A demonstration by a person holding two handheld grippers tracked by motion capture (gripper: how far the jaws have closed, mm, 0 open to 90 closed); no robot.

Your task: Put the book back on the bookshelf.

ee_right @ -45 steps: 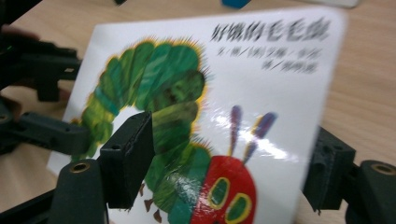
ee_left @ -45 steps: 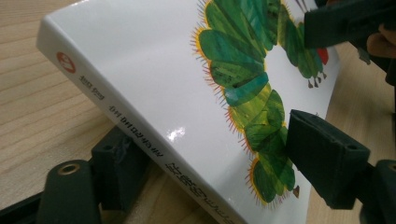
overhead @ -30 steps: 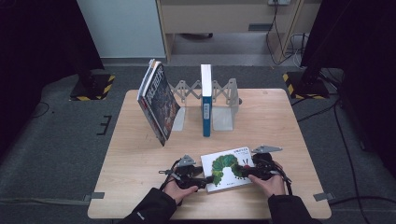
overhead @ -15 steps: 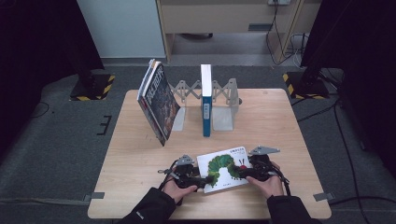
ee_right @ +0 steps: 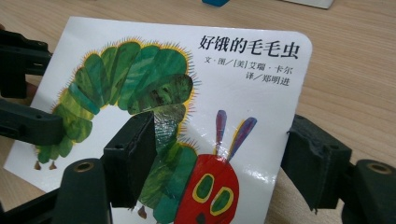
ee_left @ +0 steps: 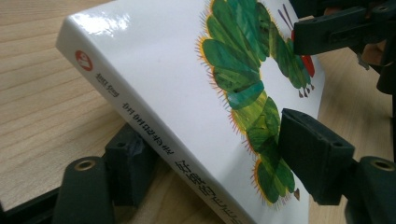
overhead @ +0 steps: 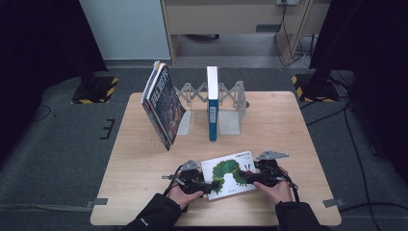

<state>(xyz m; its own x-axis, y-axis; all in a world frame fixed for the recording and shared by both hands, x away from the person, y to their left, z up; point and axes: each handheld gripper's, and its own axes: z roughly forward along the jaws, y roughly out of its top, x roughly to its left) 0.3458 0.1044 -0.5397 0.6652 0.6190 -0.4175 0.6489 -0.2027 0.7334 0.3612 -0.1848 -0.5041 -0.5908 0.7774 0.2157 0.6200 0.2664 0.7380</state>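
A white picture book [overhead: 226, 175] with a green caterpillar on its cover is held tilted just above the table's front edge. My left gripper [overhead: 209, 185] is shut on its spine side: in the left gripper view [ee_left: 219, 161] one jaw sits under the spine and the other presses on the book's cover [ee_left: 177, 84]. My right gripper [overhead: 248, 177] is shut on the opposite edge, near the caterpillar's red head; in the right gripper view [ee_right: 222, 161] one jaw lies on the book [ee_right: 233, 84]. A hand holds each gripper.
A grey folding book rack [overhead: 231, 103] stands at the back of the wooden table [overhead: 288, 125]. A blue book [overhead: 211, 108] stands upright in it. A dark-covered book [overhead: 163, 106] leans at the rack's left end.
Both grippers have edged slightly inward over the book, and the book has shifted a little to the left.
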